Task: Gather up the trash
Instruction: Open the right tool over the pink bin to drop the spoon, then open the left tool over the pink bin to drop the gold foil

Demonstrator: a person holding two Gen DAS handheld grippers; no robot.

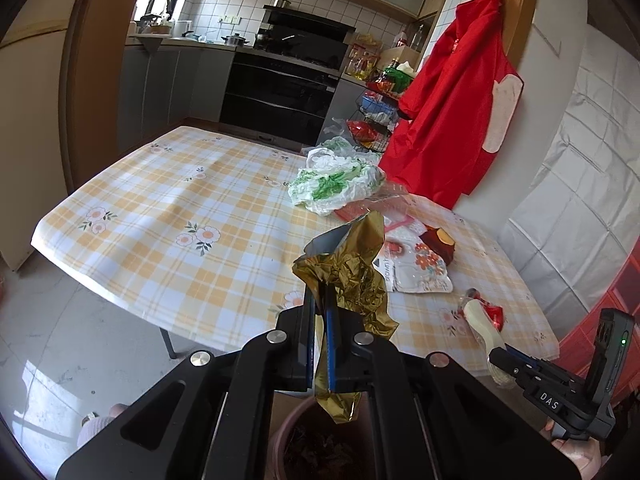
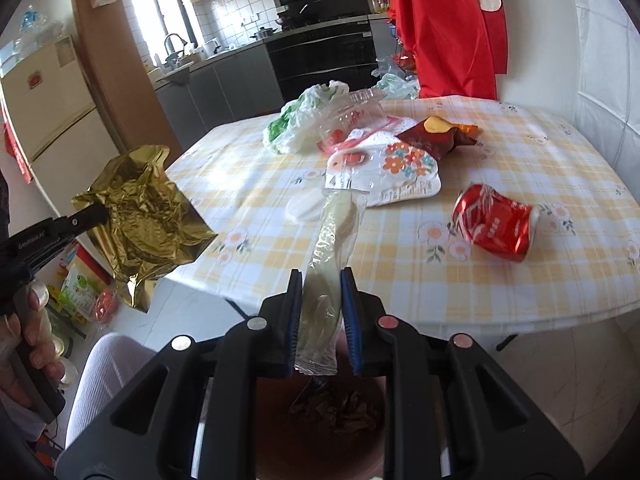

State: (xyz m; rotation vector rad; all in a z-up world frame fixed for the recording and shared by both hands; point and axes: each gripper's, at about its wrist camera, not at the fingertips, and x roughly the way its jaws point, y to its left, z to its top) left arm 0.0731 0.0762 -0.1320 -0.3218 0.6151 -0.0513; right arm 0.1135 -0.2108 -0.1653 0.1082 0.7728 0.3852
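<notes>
Only from the right wrist: crushed red can on table.

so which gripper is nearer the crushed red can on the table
Right. The right gripper, shut on a clear plastic-wrapped utensil, sits at the table edge just left of the crushed red can; the left gripper, holding crumpled gold foil, is farther left, off the table.

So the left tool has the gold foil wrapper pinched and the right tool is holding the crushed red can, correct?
Not quite. The left tool does pinch the gold foil wrapper, but the right tool holds a clear plastic sleeve. The right wrist view shows the crushed red can lying on the table.
</notes>
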